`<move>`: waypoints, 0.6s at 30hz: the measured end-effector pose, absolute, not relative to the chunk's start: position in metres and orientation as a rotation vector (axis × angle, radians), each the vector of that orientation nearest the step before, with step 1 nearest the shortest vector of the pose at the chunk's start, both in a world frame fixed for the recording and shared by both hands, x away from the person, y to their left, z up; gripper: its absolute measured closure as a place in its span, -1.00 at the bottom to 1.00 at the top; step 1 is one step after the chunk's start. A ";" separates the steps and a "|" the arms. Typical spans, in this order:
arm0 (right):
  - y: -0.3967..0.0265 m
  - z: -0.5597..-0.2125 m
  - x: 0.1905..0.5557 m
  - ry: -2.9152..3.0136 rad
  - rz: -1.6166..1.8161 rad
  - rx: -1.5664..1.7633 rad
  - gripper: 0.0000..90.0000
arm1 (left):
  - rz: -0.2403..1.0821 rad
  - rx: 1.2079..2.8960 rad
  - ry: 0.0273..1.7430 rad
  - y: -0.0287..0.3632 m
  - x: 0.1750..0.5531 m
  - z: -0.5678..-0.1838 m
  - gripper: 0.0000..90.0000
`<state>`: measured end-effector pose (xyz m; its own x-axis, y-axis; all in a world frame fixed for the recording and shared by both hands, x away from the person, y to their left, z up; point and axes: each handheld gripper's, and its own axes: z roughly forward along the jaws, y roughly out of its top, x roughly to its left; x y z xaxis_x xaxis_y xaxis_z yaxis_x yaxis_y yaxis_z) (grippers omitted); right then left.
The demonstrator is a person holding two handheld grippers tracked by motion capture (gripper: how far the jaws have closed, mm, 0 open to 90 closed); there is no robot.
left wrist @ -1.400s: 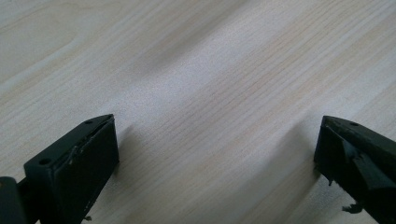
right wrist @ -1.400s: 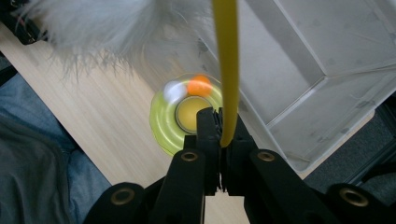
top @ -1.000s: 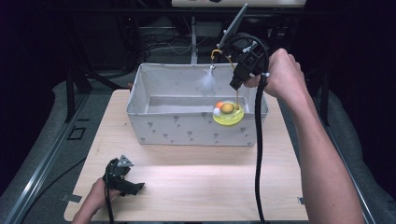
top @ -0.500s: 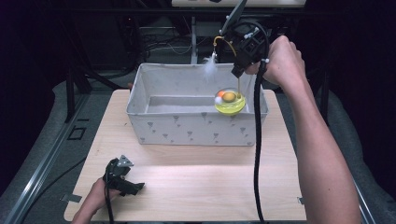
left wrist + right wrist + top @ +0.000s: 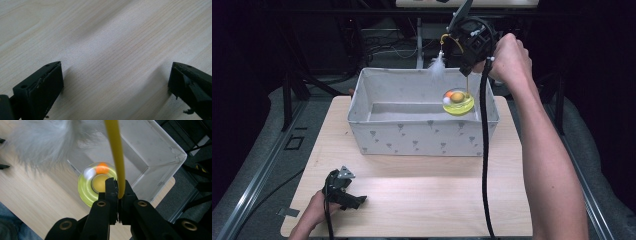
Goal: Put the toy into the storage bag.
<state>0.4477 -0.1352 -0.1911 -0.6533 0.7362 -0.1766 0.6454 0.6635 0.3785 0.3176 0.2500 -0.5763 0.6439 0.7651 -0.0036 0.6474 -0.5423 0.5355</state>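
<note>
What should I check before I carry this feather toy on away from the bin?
1. Grip on the toy: the right gripper has its jaws shut on the yellow wand. Ok.
2. Toy base free of the fabric bin: it hangs at about rim height; whether it is clear of the wall, cannot tell.
3. Feather: it dangles loose above the bin's far rim. Ok.
4. Right gripper's cable: it trails across the bin's right corner and could catch. Not ok.
5. Left gripper: jaws open, resting on the table, out of the way. Ok.
</note>
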 end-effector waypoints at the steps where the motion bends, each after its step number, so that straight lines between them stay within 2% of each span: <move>1: -0.135 -0.191 0.448 2.566 0.407 1.099 0.95 | 0.315 2.366 1.103 0.250 0.318 -0.576 -1.00; 18: -0.150 -0.209 0.479 2.510 0.425 1.217 0.95 | 0.316 2.368 1.099 0.250 0.318 -0.576 -1.00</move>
